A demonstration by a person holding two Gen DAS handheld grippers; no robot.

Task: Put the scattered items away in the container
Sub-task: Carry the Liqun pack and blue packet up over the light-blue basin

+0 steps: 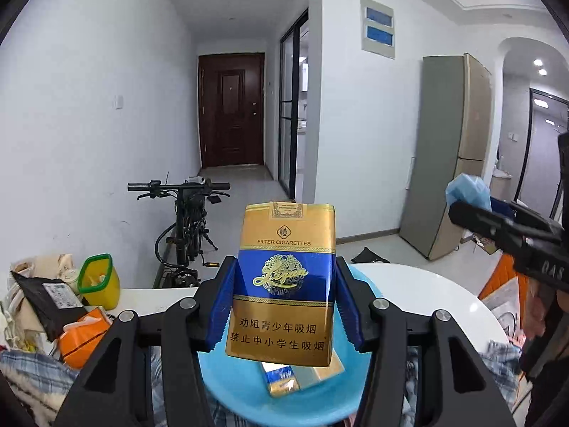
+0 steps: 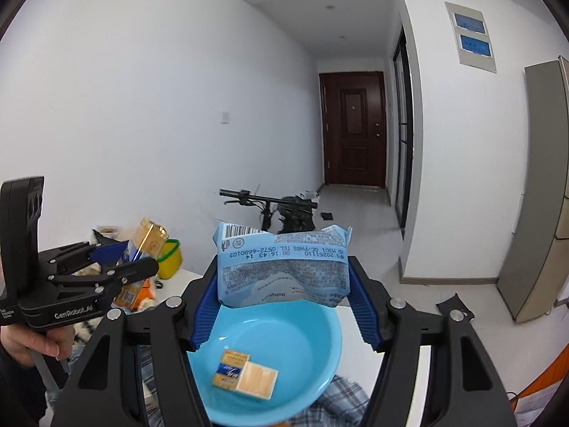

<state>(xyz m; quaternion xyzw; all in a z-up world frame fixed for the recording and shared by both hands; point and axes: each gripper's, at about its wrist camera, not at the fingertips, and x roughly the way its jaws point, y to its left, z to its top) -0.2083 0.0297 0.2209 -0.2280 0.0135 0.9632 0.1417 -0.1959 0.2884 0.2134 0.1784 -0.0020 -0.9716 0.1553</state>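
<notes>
The left claw [image 1: 284,306] is clamped on a gold-and-blue cigarette pack [image 1: 284,281], its blue pads [image 1: 222,306] pressing the two narrow sides so the pack stands upright with its printed face to the camera; that grip keeps the pack's lower end free, presumably so it can drop straight down. The right claw [image 2: 284,306] likewise squeezes a pale blue wipes packet [image 2: 282,267] across its width, the soft wrapper bulging above the pads, label upside down. Both loads hang above the light blue bowl [image 2: 313,323], which lies toward 6 o'clock from each held item and already contains a small box [image 2: 245,375], which looks like another cigarette pack lying flat, though blur makes that uncertain. The bowl sits on the white tabletop [image 1: 426,291]. From the left claw, a yellow bin [image 1: 99,281] stands at 9 o'clock and a bicycle [image 1: 185,220] toward 10 o'clock on the floor beyond
</notes>
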